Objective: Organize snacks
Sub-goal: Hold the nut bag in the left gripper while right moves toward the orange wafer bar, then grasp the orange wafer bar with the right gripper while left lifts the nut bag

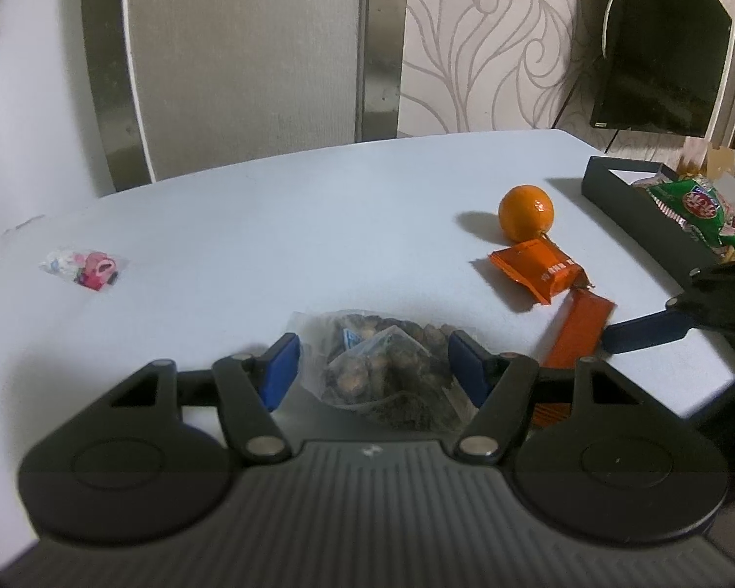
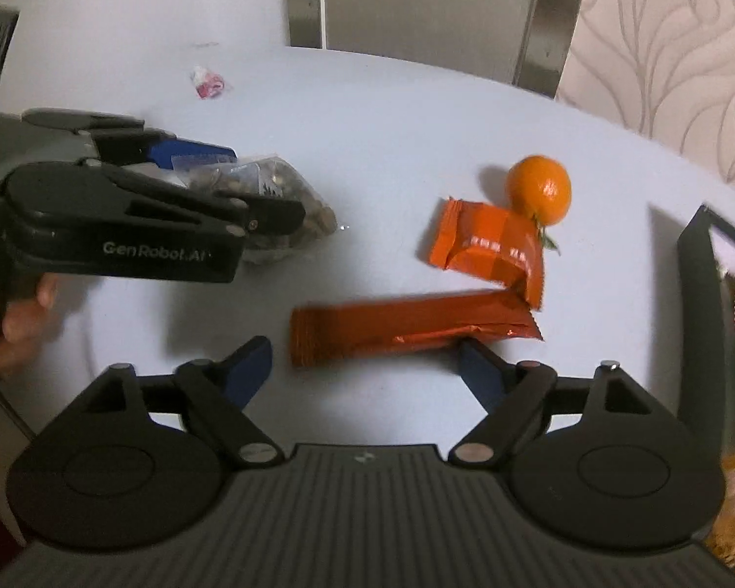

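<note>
My left gripper (image 1: 375, 367) is shut on a clear bag of brown nuts (image 1: 382, 362) that rests on the white table (image 1: 269, 225); both blue pads touch its sides. The right wrist view shows the same grip from the side, left gripper (image 2: 264, 183) around the bag (image 2: 289, 215). My right gripper (image 2: 362, 345) stands open over a long orange bar (image 2: 406, 328) lying crosswise at its fingertips; the left pad is clear of the bar's end. A square orange packet (image 2: 490, 250) leans against a tangerine (image 2: 539, 188). A pink candy packet (image 1: 85, 267) lies far left.
A black box (image 1: 627, 196) at the table's right edge holds green snack packs (image 1: 696, 206). One blue finger of the right gripper (image 1: 642, 334) reaches in beside the bar (image 1: 580, 328). Chair backs stand behind the table. A hand (image 2: 19, 323) holds the left gripper.
</note>
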Available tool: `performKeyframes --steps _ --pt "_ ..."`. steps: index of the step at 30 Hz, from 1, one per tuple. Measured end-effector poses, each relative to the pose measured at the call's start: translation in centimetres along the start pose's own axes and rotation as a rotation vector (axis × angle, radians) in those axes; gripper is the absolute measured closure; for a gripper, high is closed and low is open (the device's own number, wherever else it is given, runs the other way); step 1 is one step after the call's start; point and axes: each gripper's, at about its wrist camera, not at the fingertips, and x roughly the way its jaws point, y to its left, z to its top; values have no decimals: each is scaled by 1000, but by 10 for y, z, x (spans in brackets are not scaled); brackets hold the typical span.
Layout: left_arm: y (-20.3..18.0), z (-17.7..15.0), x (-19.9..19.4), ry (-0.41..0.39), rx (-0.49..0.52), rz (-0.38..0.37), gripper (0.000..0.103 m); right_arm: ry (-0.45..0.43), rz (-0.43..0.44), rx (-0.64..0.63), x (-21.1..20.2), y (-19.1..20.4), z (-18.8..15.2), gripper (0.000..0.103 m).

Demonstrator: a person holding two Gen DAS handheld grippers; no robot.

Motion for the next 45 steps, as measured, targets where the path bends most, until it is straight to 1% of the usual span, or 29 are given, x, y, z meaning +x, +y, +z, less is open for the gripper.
performKeyframes --steps 2,3,6,7,9,11,13,15,17,19,21,22,23,24,26,29,31,33,34,35,36,37,38,39,40,41,43,44,45 --pt "-1 -3 -3 -3 7 -6 34 -6 -3 -5 -5 -6 -1 40" --pt "-1 -4 -4 -2 7 -11 34 -5 -3 -4 -7 -9 -3 42" --pt "-1 -7 -8 4 4 -21 34 9 -35 41 -12 -21 -10 42" --pt "-1 -8 -8 6 4 -20 34 20 -52 84 -14 -25 -11 39" --pt "2 -8 -8 12 -3 -26 33 32 -23 199 -18 -31 -11 32" --pt "4 -9 -10 16 -9 -21 31 12 16 297 -20 -32 -9 16" --pt "7 -10 -13 18 -10 -21 31 -6 -23 299 -16 -24 -3 14" --pt "9 -12 -15 21 -10 -23 31 -5 -91 287 -7 -19 4 13" --pt "12 -12 -14 29 -17 -30 30 8 -126 326 3 -22 8 11" --pt "13 -11 -14 29 -14 -33 30 -5 -173 262 13 -20 9 10" --pt "12 -9 -15 23 4 -34 31 -27 -165 204 9 -21 1 12" --pt "11 -8 -14 21 15 -33 31 -37 -155 187 6 -23 -3 19" --pt "10 -7 -13 22 25 -37 31 -45 -151 176 0 -26 -6 30" --pt "10 -6 -10 29 31 -42 31 -51 -145 176 -5 -30 -10 36" --pt "11 -4 -3 45 24 -58 31 -49 -141 178 -13 -39 -15 52" --pt "12 -1 5 57 3 -67 24 -36 -147 188 -22 -48 -25 57" --pt "11 2 8 58 2 -75 23 -26 -158 207 -26 -50 -30 57" --pt "7 3 10 56 22 -77 22 -16 -155 242 -27 -50 -29 53" --pt "5 4 12 55 29 -76 20 -15 -141 274 -25 -51 -26 37" --pt "4 5 14 55 32 -75 18 -15 -133 298 -22 -52 -23 16" --pt "3 5 16 56 34 -76 18 -15 -154 310 -17 -53 -19 13" --pt "1 6 17 51 38 -75 18 -15 -186 304 -11 -52 -15 14" --pt "-1 6 18 44 46 -72 18 -8 -199 284 -6 -51 -12 19" --pt "-2 6 18 40 56 -74 26 -16 -197 259 -3 -50 -11 25" --pt "-5 6 18 31 71 -72 27 -36 -193 224 -4 -49 -10 43" --pt "-9 7 17 21 83 -60 32 -47 -182 204 -5 -50 -9 56" --pt "-10 9 18 16 83 -59 54 -41 -182 191 -8 -52 -9 65" --pt "-9 10 20 27 76 -71 78 -41 -178 182 -9 -52 -10 69" --pt "-9 12 21 37 68 -85 90 -40 -173 181 -10 -53 -12 71"
